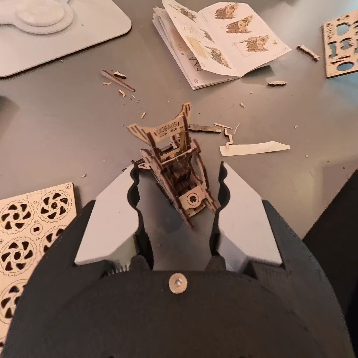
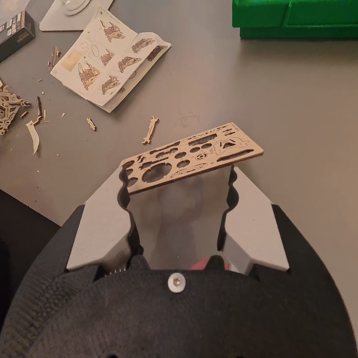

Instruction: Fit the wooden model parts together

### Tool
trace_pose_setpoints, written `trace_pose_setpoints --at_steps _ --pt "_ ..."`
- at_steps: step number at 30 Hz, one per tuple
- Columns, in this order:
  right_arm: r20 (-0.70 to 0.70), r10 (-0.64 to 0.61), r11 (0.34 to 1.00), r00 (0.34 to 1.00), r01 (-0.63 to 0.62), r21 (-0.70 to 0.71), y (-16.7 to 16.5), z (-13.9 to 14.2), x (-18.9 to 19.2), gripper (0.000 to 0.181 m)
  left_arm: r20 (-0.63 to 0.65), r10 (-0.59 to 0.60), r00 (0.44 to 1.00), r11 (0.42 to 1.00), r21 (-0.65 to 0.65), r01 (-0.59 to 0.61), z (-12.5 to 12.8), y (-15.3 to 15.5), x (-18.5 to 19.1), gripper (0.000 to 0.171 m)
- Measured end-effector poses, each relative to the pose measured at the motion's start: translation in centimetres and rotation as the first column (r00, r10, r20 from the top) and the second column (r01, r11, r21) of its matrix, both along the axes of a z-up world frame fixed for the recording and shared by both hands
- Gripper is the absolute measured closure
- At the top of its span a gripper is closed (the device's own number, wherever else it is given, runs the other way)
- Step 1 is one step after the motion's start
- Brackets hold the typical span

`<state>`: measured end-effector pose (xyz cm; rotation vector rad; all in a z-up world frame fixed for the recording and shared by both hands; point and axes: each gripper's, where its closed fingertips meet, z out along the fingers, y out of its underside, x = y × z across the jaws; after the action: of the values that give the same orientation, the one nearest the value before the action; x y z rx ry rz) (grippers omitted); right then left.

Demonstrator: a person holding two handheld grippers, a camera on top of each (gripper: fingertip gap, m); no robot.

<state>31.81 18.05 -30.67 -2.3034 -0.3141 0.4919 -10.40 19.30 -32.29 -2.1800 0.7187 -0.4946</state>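
Grey tabletop (image 1: 58, 120) is filling both views, strewn with wood scraps (image 1: 118, 80) and splinters.

Left wrist view: the left gripper (image 1: 179, 170) is hanging with its jaws spread wide and holding nothing. The half-built model (image 1: 174, 166) is sitting on the table between the fingertips, tilted, its near end closest to the right finger; whether it is touching either finger cannot be told. A gear sheet (image 1: 29, 222) is lying at lower left, a booklet (image 1: 219, 42) is lying open farther back, a pale strip (image 1: 253, 148) is lying right of the model, and a pale tray (image 1: 48, 29) is sitting at the far left.

Right wrist view: the right gripper (image 2: 177, 174) is clamping a punched sheet (image 2: 193, 157) by its two edges, holding it flat and tilted above the table. A loose part (image 2: 150, 130) is lying just beyond it. The booklet (image 2: 108, 64) is lying at upper left, a green bin (image 2: 298, 17) is standing at the far right, a dark box (image 2: 15, 33) is sitting at the left edge, and the model (image 2: 8, 112) is showing partly at the left edge.
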Motion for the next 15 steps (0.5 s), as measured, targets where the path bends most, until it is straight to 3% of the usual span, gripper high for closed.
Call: trace_pose_setpoints --at_steps 3,8,10,12,15 --pt "0.033 -0.002 1.000 0.999 0.001 0.024 0.1 0.7 0.1 0.080 -0.099 0.054 0.994 0.999 0.014 -0.053 -0.9 0.3 0.2 0.113" --pt "0.054 0.011 0.999 0.998 -0.013 0.043 -0.3 1.8 0.0 0.080 -0.118 0.026 0.993 0.997 0.074 -0.018 -0.5 0.3 1.1 0.116" --pt "0.059 0.007 0.998 0.998 -0.010 0.064 -0.3 2.3 0.0 0.083 -0.133 0.024 0.991 0.988 0.154 -0.003 0.5 0.4 0.8 0.117" --pt "0.071 0.024 0.994 0.997 -0.032 0.107 -0.3 3.6 -0.6 0.087 -0.108 -0.054 0.993 0.962 0.262 0.081 2.4 -0.1 1.6 0.121" --pt "0.059 0.135 0.968 0.989 -0.144 0.208 -0.3 6.8 -4.3 0.094 -0.093 -0.150 0.984 0.910 0.377 0.174 5.0 -1.0 2.8 0.124"
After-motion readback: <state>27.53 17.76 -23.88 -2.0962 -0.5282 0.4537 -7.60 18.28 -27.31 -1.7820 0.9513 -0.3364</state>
